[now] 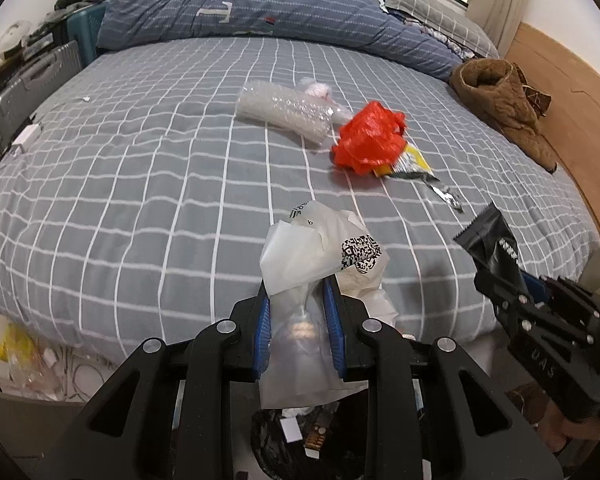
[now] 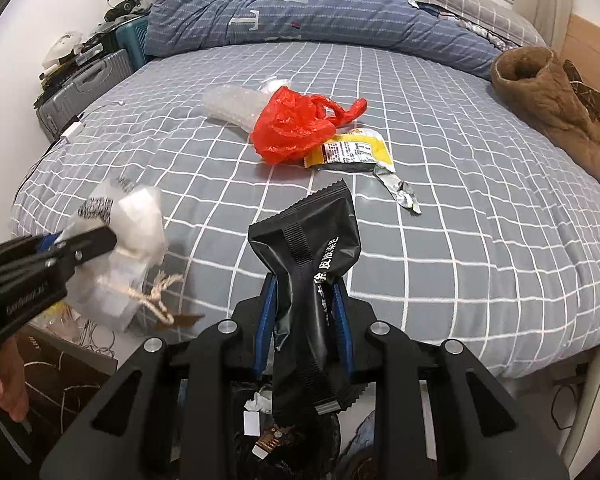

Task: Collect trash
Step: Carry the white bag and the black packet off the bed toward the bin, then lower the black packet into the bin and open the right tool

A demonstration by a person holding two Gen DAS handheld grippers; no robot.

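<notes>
Below your tongs, the bin (image 2: 284, 440) waits: left tongs (image 1: 300, 320) pinch white plastic wrap (image 1: 320, 256), right tongs (image 2: 306, 312) pinch a black pouch (image 2: 312, 240); either could slip and miss it.

White bag (image 1: 320, 256), black pouch (image 2: 312, 240), both clamped upright

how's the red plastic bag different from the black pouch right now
The red plastic bag lies crumpled on the bed; the black pouch is gripped upright in the right gripper. The bag is thin and handled; the pouch is printed with a serrated edge. Both are trash.
</notes>
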